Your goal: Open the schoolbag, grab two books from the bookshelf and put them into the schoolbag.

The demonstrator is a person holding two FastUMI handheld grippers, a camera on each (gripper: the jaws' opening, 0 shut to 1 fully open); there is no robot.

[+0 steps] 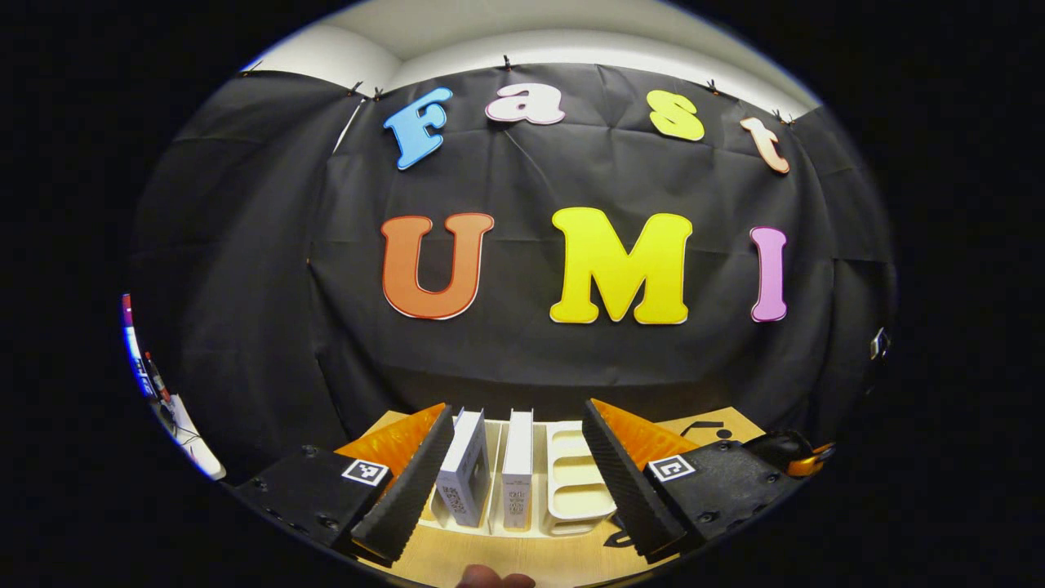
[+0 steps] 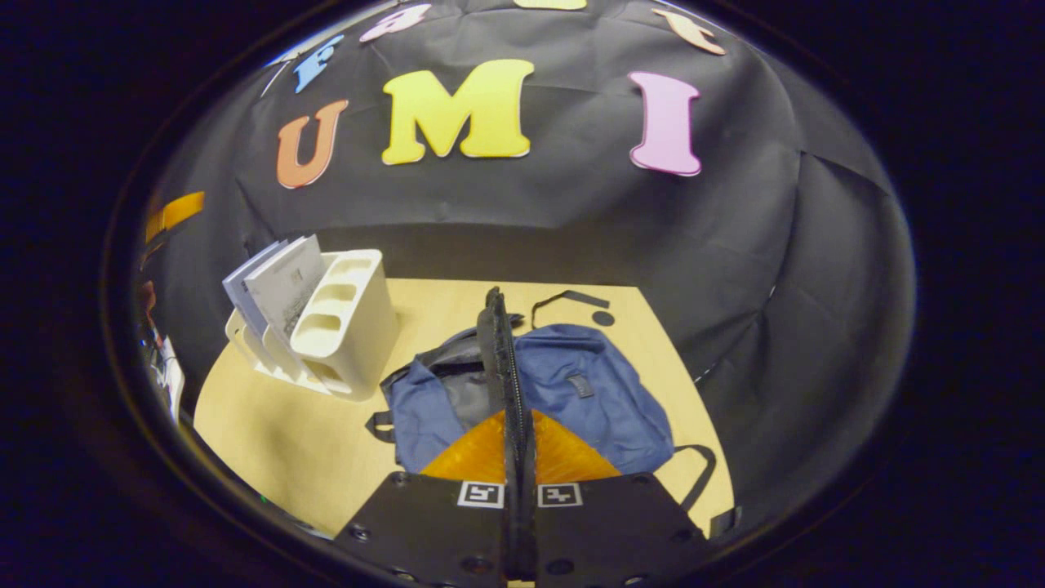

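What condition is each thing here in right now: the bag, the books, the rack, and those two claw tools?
Schoolbag: lying on the table, opening gaping.
Two books: standing upright in the rack.
Bookshelf: upright, right-hand slots empty.
Left gripper: open, fingers either side of the books.
Right gripper: shut, empty, over the bag.

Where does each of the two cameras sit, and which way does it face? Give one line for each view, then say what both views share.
Left gripper view: rides on the left tongs, low over the wooden table, facing the white bookshelf and two upright books; its open fingers flank them, and a fingertip shows at the bottom edge.
Right gripper view: rides on the right tongs, higher up, looking down at the blue schoolbag; its fingers are pressed together.
Shared: bookshelf, books, table and black cloth wall.
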